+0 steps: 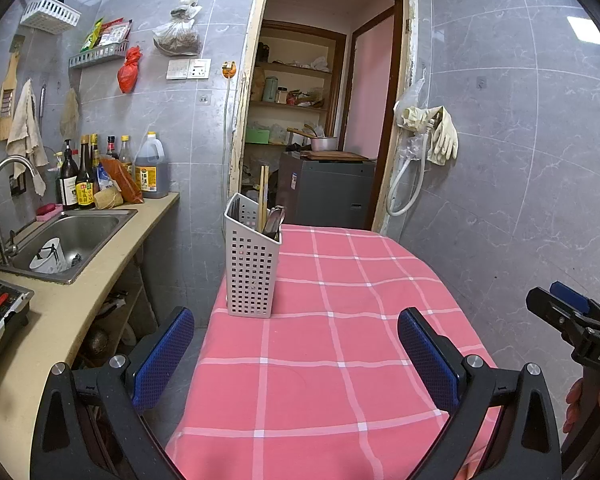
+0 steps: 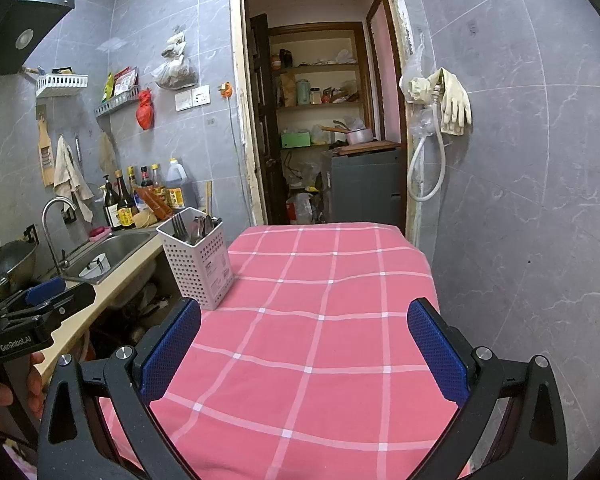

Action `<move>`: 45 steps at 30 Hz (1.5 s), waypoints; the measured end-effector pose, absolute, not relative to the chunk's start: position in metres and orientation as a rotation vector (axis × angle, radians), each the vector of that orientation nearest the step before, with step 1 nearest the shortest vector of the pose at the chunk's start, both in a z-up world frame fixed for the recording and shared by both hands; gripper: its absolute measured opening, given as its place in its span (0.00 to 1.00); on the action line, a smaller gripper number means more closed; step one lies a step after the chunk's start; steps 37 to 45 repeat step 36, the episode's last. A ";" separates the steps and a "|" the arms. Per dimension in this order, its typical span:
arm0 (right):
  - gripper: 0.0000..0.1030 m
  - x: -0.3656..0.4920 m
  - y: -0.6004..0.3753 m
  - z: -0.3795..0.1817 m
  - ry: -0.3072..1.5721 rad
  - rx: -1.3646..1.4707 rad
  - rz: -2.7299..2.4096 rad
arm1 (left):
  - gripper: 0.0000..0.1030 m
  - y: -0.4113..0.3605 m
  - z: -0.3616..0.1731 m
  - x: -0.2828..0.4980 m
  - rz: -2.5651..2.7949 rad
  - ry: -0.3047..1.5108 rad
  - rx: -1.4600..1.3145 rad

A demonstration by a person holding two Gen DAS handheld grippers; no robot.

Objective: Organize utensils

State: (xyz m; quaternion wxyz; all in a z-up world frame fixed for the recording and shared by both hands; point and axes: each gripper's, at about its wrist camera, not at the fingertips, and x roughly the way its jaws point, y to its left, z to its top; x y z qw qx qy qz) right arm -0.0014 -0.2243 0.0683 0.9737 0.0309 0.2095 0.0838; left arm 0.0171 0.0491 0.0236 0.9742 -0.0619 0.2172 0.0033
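A white perforated utensil caddy (image 1: 252, 272) (image 2: 198, 258) stands on the left edge of the table covered by a pink checked cloth (image 1: 340, 340) (image 2: 320, 320). Chopsticks (image 1: 263, 196), forks (image 2: 179, 227) and spoons (image 2: 203, 227) stick up out of it. My left gripper (image 1: 296, 356) hovers open over the cloth, short of the caddy, nothing between its blue pads. My right gripper (image 2: 304, 352) is open too, over the cloth to the right of the caddy, also holding nothing. Each gripper shows at the edge of the other's view, with a hand on its handle.
A counter (image 1: 60, 320) with a steel sink (image 1: 80, 236) holding a white cup (image 1: 50, 258) runs along the left. Sauce bottles (image 1: 100, 172) stand behind it. A doorway (image 1: 320, 120) and a grey cabinet (image 1: 328, 188) lie beyond the table; a tiled wall (image 1: 520, 160) closes the right.
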 end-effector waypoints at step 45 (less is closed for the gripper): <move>0.98 -0.010 -0.220 0.068 0.443 0.063 0.175 | 0.99 0.045 0.017 0.016 0.044 0.475 -0.080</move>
